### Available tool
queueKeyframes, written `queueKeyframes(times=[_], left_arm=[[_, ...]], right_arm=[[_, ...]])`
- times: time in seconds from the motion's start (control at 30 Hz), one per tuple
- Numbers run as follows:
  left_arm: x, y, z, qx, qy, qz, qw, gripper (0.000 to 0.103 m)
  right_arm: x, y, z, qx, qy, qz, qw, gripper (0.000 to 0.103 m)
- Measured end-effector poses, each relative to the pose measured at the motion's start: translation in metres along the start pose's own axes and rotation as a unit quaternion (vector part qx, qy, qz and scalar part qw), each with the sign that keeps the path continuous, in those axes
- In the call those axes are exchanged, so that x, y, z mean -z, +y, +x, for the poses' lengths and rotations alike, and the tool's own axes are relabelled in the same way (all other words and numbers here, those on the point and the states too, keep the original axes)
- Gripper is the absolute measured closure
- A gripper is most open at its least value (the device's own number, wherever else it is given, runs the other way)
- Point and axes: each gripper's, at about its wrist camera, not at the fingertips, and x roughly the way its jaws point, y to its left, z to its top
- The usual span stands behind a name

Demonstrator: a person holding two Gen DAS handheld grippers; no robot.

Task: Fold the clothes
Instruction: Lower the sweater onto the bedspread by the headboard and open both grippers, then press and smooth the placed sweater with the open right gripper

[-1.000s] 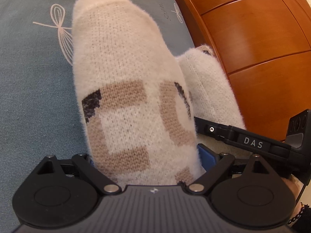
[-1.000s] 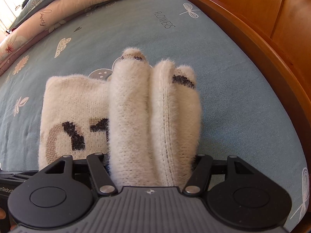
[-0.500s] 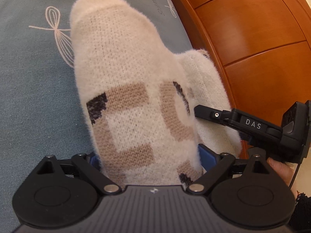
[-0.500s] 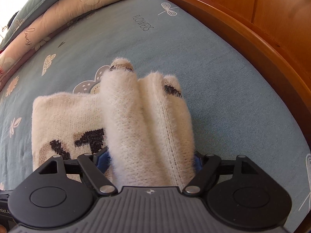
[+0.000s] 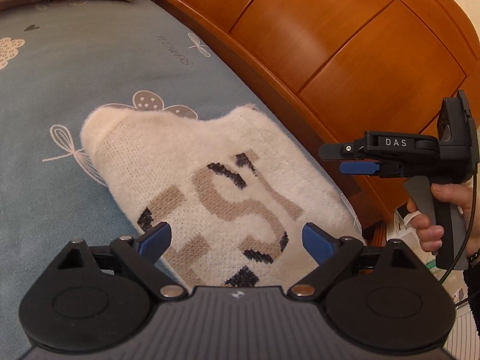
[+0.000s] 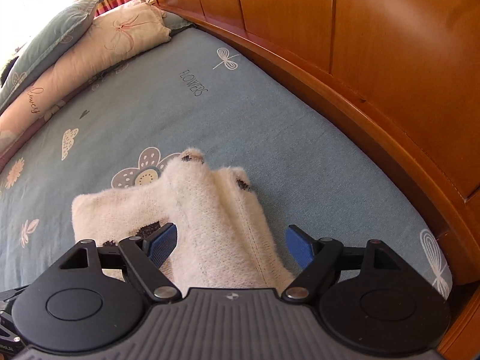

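A folded cream fuzzy sweater (image 5: 216, 186) with tan and black letters lies on the blue bedsheet (image 5: 60, 96) near the wooden bed frame. My left gripper (image 5: 237, 240) is open above its near edge, blue pads wide apart and not touching it. My right gripper (image 6: 231, 244) is open too, its pads either side of the sweater's bunched end (image 6: 216, 225). The right gripper also shows in the left wrist view (image 5: 357, 162), lifted off to the right of the sweater.
The orange wooden bed frame (image 6: 375, 90) curves along the right side. Pillows (image 6: 90, 48) lie at the far end of the bed. The sheet (image 6: 240, 114) stretches beyond the sweater.
Both grippers have opened and let go of the sweater, then drawn back and up. The sweater now lies flat on the sheet.
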Motion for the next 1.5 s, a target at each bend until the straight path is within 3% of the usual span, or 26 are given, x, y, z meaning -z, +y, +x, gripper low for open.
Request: queueKeyframes(times=[0.23, 0.5, 0.73, 0.83, 0.93, 1.1, 1.37, 1.5], left_arm=[[0.001, -0.034, 0.011, 0.018, 0.029, 0.099, 0.9945, 0.01], [0.001, -0.029, 0.022, 0.009, 0.06, 0.099, 0.9932, 0.009], [0.013, -0.024, 0.011, -0.006, 0.062, 0.1, 0.993, 0.009], [0.011, -0.022, 0.009, -0.012, 0.061, 0.099, 0.9931, 0.009], [0.01, -0.022, 0.004, -0.016, 0.06, 0.101, 0.993, 0.009], [0.011, -0.018, 0.0, -0.033, 0.067, 0.106, 0.9915, 0.009], [0.017, -0.021, 0.008, -0.075, 0.11, 0.12, 0.9837, 0.009], [0.019, -0.016, 0.007, -0.095, 0.125, 0.109, 0.9816, 0.009]], right_arm=[[0.017, 0.021, -0.008, -0.032, 0.019, 0.013, 0.999, 0.02], [0.022, 0.03, -0.013, -0.11, 0.04, 0.058, 0.991, 0.02], [0.035, 0.017, 0.029, -0.062, 0.069, 0.056, 0.994, 0.022], [0.04, 0.013, 0.038, -0.052, 0.059, 0.012, 0.997, 0.03], [0.039, 0.003, 0.031, -0.064, 0.057, 0.036, 0.996, 0.041], [0.039, 0.012, -0.005, -0.063, 0.039, 0.03, 0.997, 0.035], [0.048, 0.014, 0.011, -0.032, 0.058, 0.021, 0.998, 0.033], [0.05, 0.044, 0.002, -0.047, 0.052, -0.036, 0.997, 0.03]])
